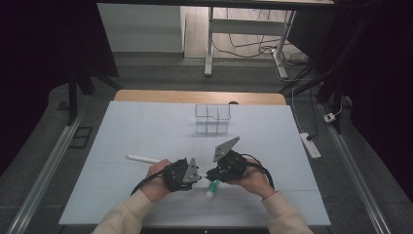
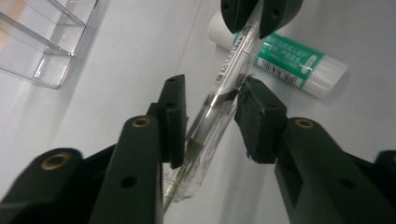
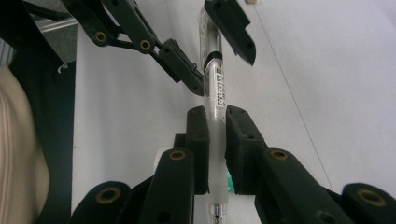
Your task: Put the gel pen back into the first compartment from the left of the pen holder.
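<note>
A clear pen (image 3: 214, 79) hangs level above the table between my two grippers. My right gripper (image 3: 215, 112) is shut on its frosted grip section. My left gripper (image 2: 214, 85) has its pads on either side of the clear cap end (image 2: 205, 130). One pad lies against the cap and the other touches the metal clip (image 2: 223, 97). In the high view the left gripper (image 1: 195, 174) and the right gripper (image 1: 210, 174) meet tip to tip near the table's front. The right gripper (image 2: 261, 18) faces the left one from the top of the left gripper view.
A green-labelled glue stick (image 1: 212, 189) lies on the table just below the grippers, also in the left gripper view (image 2: 280, 58). A white tube (image 1: 142, 159) lies to the left. A clear compartment holder (image 1: 212, 118) stands farther back at the middle.
</note>
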`<state>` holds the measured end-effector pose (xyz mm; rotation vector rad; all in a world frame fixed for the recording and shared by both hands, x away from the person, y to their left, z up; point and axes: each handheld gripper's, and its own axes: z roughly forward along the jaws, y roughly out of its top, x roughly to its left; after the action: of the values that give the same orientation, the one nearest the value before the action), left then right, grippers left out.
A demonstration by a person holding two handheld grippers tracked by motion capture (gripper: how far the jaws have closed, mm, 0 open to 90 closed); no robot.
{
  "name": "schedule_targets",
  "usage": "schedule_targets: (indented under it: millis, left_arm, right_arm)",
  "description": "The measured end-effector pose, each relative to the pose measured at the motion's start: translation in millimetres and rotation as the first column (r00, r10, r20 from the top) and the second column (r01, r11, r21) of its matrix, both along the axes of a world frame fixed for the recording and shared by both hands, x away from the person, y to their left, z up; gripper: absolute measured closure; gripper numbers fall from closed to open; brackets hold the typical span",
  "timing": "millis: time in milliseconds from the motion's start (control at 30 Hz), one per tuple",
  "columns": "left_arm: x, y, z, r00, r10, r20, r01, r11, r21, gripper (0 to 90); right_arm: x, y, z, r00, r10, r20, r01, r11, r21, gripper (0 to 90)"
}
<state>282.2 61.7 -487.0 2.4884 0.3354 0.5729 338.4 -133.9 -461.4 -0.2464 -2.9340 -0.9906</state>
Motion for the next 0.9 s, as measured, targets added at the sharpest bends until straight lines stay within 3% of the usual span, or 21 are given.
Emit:
schedule_targets:
  millis: [133,200,400,500,667,733,800,900]
  left_arm:
    - [-1.0,-0.3,-0.2,0.9998,-0.020,0.003,0.020,0.9994,0.027,69.6]
    - [-1.8,-0.3,-0.7,0.9997,-0.023,-0.001,0.023,0.9996,0.017,72.3]
    - [0.1,2.4,0.4,0.9997,-0.013,-0.019,0.013,0.9999,0.000,75.9]
    - [1.7,5.7,0.9,0.9997,0.000,-0.023,0.000,0.9996,-0.028,76.0]
    - [5.9,14.2,3.9,0.9988,0.042,-0.025,-0.044,0.9958,-0.080,76.0]
    - [8.3,19.1,5.1,0.9974,0.063,-0.034,-0.067,0.9914,-0.112,76.0]
    - [10.2,23.8,7.0,0.9956,0.085,-0.039,-0.090,0.9860,-0.140,76.0]
    - [12.1,29.6,9.6,0.9929,0.107,-0.052,-0.115,0.9751,-0.190,76.0]
  right_arm:
    - [-0.4,-0.9,1.0,1.0000,0.006,0.007,-0.006,0.9998,0.018,79.0]
    - [-0.6,-1.7,2.8,0.9998,0.003,0.021,-0.004,0.9995,0.031,78.2]
    - [-0.8,-5.3,7.9,0.9939,-0.080,0.076,0.071,0.9905,0.117,67.7]
    - [0.1,-9.0,10.4,0.9859,-0.137,0.097,0.120,0.9794,0.163,60.7]
    - [1.4,-16.3,14.1,0.9665,-0.226,0.122,0.191,0.9512,0.242,51.6]
    - [1.6,-19.3,15.7,0.9583,-0.254,0.131,0.213,0.9400,0.267,49.5]
    - [2.5,-22.0,16.7,0.9543,-0.272,0.125,0.225,0.9281,0.296,47.8]
    - [3.9,-25.0,16.6,0.9519,-0.285,0.112,0.238,0.9178,0.318,46.3]
